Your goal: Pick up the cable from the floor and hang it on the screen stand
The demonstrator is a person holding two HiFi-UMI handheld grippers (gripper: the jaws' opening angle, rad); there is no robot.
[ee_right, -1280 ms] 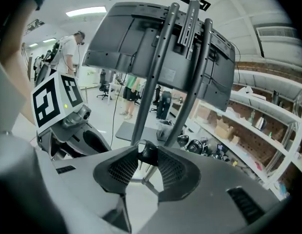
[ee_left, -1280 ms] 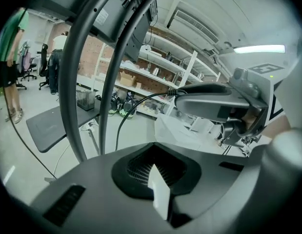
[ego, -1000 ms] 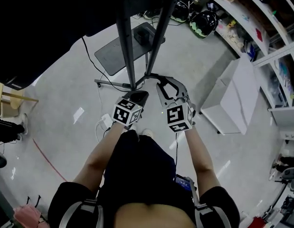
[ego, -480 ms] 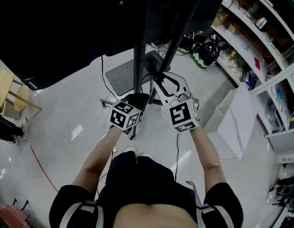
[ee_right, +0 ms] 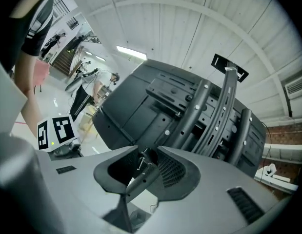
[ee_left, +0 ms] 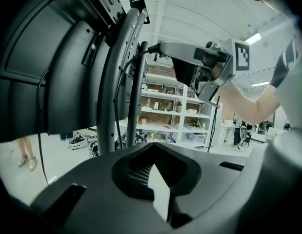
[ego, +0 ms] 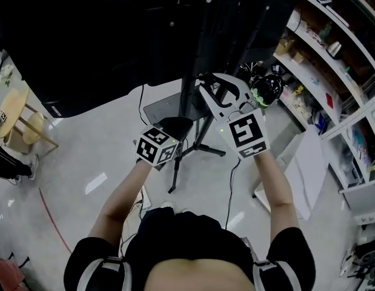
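Note:
My right gripper (ego: 206,80) is up at the black back of the screen (ego: 102,41), beside the screen stand (ego: 190,102). It is shut on the plug (ee_right: 140,167) of the black cable, whose metal prongs show between the pads of the right gripper (ee_right: 143,155). In the left gripper view the cable (ee_left: 116,96) hangs from the right gripper (ee_left: 158,47) down along the stand's curved pole (ee_left: 109,96). My left gripper (ego: 177,126) is lower and to the left, near the pole. The left gripper (ee_left: 153,147) has its tips together, with nothing visible between them.
The stand's legs (ego: 202,145) spread on the floor below my hands, beside a grey base plate (ego: 163,109). Shelves (ego: 332,47), a helmet (ego: 269,86) and a white box (ego: 308,168) are at the right. A wooden chair (ego: 20,123) stands at the left.
Both grippers have risen along the stand from near its legs toward the screen's back. The right one, with the plug in it, has gone higher than the left.

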